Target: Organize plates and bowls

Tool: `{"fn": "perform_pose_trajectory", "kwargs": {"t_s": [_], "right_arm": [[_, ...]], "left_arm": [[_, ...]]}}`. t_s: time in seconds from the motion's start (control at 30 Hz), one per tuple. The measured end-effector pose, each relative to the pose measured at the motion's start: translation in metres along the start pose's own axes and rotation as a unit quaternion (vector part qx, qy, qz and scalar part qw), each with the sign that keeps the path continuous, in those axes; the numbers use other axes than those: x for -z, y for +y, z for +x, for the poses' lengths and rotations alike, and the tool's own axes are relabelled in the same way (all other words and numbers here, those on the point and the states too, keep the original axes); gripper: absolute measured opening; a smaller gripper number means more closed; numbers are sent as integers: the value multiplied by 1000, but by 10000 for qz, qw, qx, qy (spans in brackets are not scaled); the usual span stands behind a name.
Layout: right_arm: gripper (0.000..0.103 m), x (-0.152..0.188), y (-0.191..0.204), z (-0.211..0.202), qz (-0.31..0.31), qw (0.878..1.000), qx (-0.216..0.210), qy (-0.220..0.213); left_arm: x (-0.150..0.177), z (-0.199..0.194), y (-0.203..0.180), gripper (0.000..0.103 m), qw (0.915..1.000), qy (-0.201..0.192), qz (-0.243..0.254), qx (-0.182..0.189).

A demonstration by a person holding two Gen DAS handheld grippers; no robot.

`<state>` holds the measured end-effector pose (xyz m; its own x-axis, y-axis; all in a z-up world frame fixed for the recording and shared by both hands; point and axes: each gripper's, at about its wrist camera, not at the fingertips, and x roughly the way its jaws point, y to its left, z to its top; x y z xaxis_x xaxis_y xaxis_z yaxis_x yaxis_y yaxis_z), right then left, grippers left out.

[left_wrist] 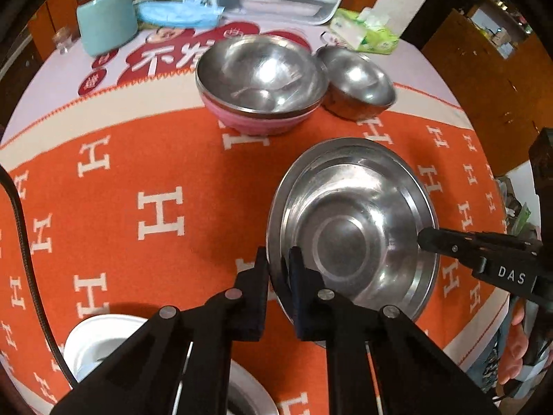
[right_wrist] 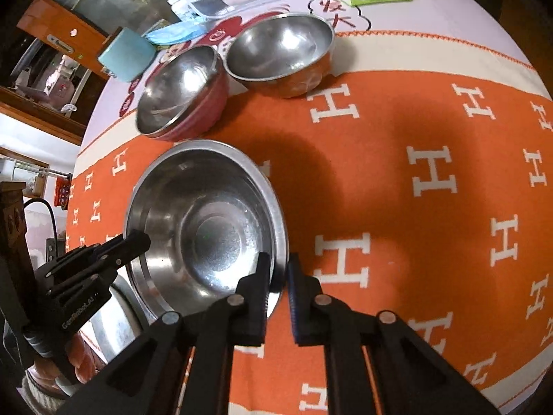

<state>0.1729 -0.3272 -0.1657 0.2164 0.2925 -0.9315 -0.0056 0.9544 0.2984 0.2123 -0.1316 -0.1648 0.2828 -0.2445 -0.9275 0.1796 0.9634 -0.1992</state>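
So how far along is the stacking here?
Done: a steel bowl nests in the pink bowl. In hand: both grippers, left and right, pinch opposite rims of the steel plates. Left: a loose small bowl and white dish.

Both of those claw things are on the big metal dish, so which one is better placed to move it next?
Neither clearly: the left gripper and right gripper each pinch opposite sides of the steel basin's rim, so probably both lift together.
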Motion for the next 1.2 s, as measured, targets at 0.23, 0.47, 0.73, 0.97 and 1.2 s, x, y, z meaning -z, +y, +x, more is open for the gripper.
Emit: {"fn": "perform_pose_trajectory", "kwargs": {"t_s": [0.23,0.47,0.73,0.97,1.2], "right_arm": [[9,14,7,-35,-139,9997,-51,-202],[10,42,8,-62,-251,9990,-158,-337],[10,83,3,-75,-295,9985,-298,-339],[10,122,-9,-75,-255,9992,-155,-278],[10,146,-15,-65,-331,9994,90,-33]], "left_arm": [[17,-37,-17,10,9996,-221,145,-9],[47,-66,-28,10,9991,-355,229,30],[89,-80,-38,11,9987,-351,331,176],[127,-81,-57,12,9976,-280,587,242],[156,-59,-62,13,9977,117,593,313]]}}
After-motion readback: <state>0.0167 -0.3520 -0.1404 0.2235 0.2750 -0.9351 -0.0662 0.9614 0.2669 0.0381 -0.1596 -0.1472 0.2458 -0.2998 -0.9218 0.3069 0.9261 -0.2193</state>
